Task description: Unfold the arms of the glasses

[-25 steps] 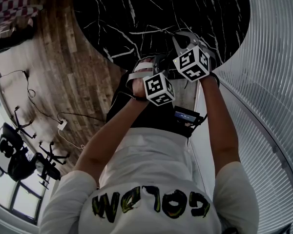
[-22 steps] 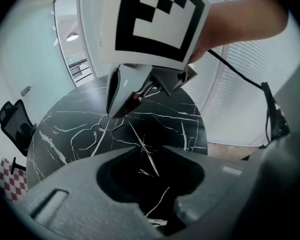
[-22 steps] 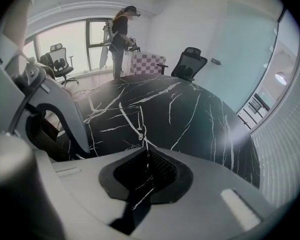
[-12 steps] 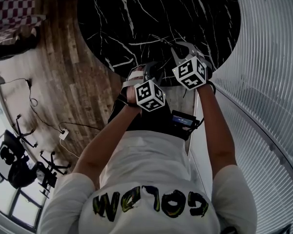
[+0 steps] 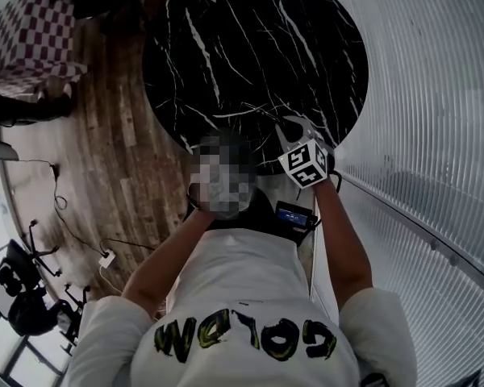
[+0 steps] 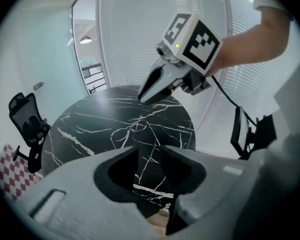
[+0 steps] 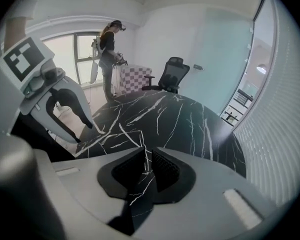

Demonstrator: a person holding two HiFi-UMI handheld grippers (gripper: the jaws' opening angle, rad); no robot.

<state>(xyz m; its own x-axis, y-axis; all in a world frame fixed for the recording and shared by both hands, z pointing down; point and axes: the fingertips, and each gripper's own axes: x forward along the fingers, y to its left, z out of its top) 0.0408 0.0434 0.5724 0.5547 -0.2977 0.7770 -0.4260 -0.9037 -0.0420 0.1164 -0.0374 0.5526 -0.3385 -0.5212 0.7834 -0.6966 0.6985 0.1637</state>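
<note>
No glasses show in any view. A round black marble table [image 5: 250, 47] lies bare in front of me. My right gripper [image 5: 298, 124] hangs over the table's near rim. In the right gripper view its jaws [image 7: 149, 166] stand a narrow gap apart, with only the marble [image 7: 190, 119] seen between them. A mosaic patch hides my left gripper in the head view. In its own view the left gripper [image 6: 150, 159] is wide open and empty above the table [image 6: 90, 129]. Each gripper sees the other in the air: the right gripper [image 6: 142, 98] and the left gripper [image 7: 84, 135], fingers spread.
A ribbed glass wall [image 5: 436, 135] curves close along the right. Wooden floor [image 5: 105, 151] lies to the left. An office chair [image 7: 170, 74] and a checkered block [image 7: 135, 79] stand beyond the table, with a person [image 7: 110, 49] behind them. A small device [image 5: 294, 214] hangs at my waist.
The head view has swung, so the whole table now shows. Both grippers remain over its near rim. The left one, plain before, is now under a mosaic patch.
</note>
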